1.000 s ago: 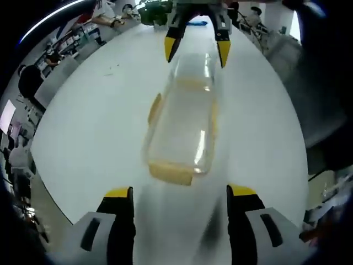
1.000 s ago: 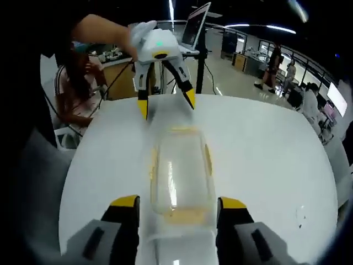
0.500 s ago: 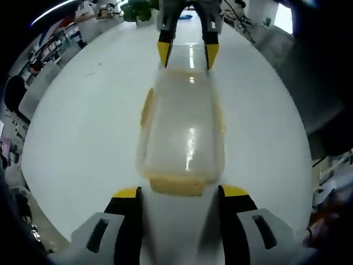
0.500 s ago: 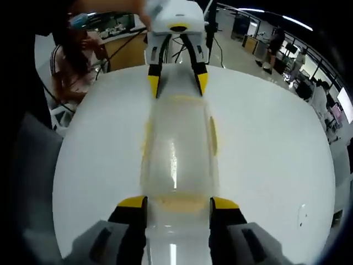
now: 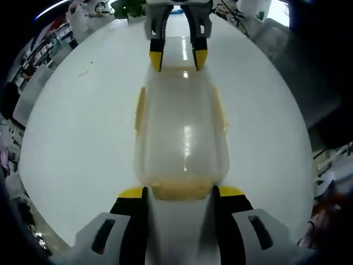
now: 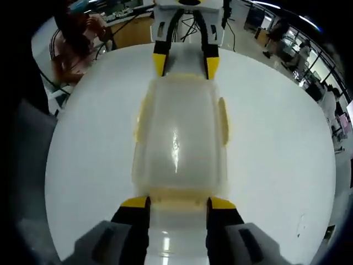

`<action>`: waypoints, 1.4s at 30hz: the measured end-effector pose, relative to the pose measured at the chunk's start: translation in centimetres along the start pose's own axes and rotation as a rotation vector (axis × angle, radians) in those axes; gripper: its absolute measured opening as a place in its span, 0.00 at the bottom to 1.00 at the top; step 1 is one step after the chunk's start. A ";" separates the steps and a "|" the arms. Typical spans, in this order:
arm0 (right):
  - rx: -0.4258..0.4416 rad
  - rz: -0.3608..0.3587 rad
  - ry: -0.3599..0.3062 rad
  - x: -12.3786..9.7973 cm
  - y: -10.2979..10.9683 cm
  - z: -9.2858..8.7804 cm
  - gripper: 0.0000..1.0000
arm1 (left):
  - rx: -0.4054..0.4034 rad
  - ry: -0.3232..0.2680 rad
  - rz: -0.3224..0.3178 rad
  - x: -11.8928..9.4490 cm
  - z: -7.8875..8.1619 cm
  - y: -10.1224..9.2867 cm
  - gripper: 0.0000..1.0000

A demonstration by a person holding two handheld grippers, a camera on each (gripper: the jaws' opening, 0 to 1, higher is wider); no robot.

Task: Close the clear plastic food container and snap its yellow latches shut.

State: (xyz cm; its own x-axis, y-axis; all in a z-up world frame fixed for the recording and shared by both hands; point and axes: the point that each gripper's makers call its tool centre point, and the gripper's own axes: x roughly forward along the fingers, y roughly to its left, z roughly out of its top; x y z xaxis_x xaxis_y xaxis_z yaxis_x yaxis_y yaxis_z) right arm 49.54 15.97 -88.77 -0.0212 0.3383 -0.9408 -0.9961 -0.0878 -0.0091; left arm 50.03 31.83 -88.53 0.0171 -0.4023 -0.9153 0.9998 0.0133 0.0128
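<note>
Item: clear plastic food container [image 5: 182, 138], lid on, lying lengthwise on the white counter [image 5: 77, 127] between the two tools, one end at each

Latches: yellow latches, one at each end and one on each long side; the near end latch [image 5: 181, 190] sits between the left hand-held gripper [image 5: 179, 193] jaws, and the other end latch [image 6: 177, 197] sits between the right hand-held gripper [image 6: 177, 203] jaws

Gripper state: both spread, jaws bracketing the end latches, nothing clenched; contact with the latches cannot be told

Risks (judged): pressing from one end alone may slide the light box along the smooth counter; uneven pressure may tilt the lid off its seat so a latch folds without catching; jaw tips may skid off the rounded latch edge

Obscured: whether any latch is already snapped; whether the lid is fully seated; contents, if any, behind hazy plastic and glare; side latches [image 6: 223, 118] foreshortened; room beyond the counter blurred
</note>
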 end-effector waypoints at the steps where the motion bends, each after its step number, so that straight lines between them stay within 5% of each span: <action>1: 0.008 0.010 0.010 0.0 0.0 -0.2 0.38 | -0.016 0.004 0.007 0.1 0.1 0.2 0.42; 25: 0.031 0.007 0.011 -0.1 0.1 -0.7 0.36 | -0.016 0.023 0.001 -0.2 0.3 -0.3 0.35; 42: 0.021 -0.020 -0.037 -4.5 -0.4 1.3 0.36 | -0.018 0.022 0.056 -4.8 1.8 0.2 0.36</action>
State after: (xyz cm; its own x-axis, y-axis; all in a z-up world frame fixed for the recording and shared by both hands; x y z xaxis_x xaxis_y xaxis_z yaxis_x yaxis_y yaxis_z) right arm 49.97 15.67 -84.14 -0.0041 0.3744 -0.9273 -0.9980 -0.0607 -0.0200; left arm 50.19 32.12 -83.41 0.0730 -0.3803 -0.9220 0.9970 0.0524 0.0573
